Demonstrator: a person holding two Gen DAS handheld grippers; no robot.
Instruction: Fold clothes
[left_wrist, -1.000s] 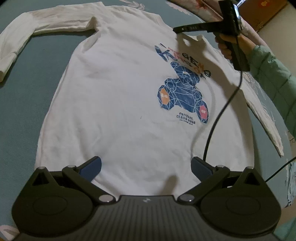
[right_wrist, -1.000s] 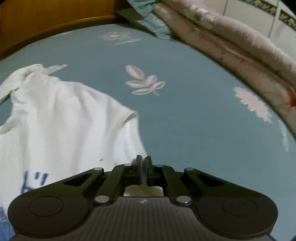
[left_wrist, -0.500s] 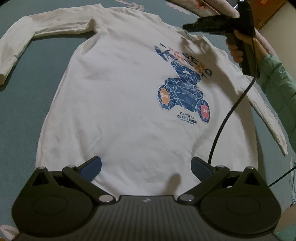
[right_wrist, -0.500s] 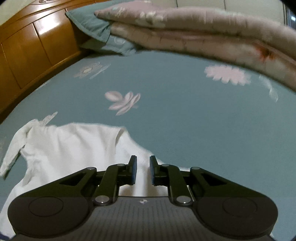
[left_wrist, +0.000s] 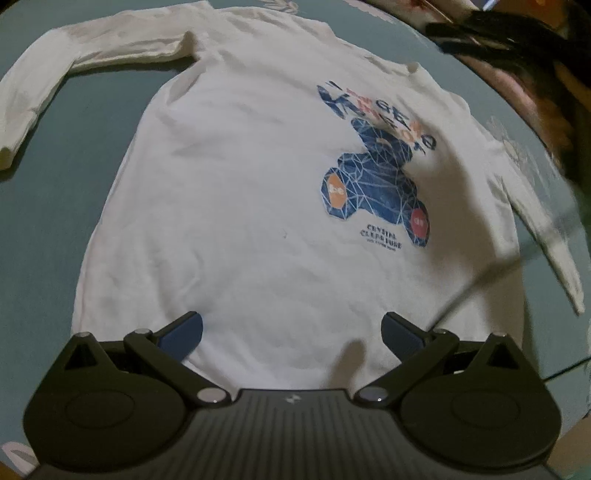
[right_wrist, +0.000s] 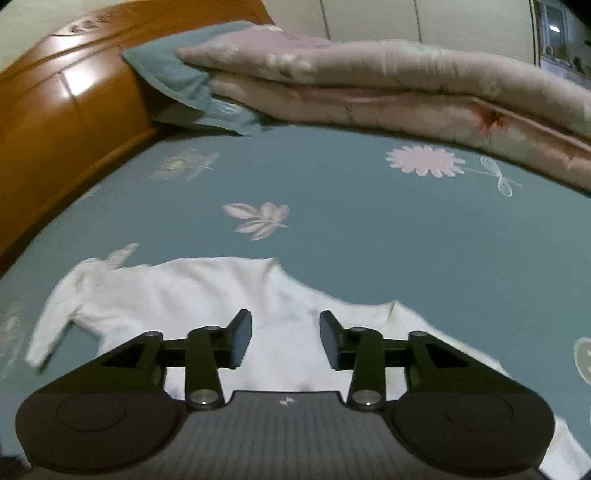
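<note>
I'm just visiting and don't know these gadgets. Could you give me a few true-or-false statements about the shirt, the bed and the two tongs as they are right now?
1. The white shirt lies spread flat, print up. True.
2. The left tongs are clamped on the hem. False: they are open, holding nothing.
3. The right tongs are open. True.
4. The bedsheet is plain red. False: it is teal with pale flowers.
5. A folded quilt lies at the far end of the bed. True.
</note>
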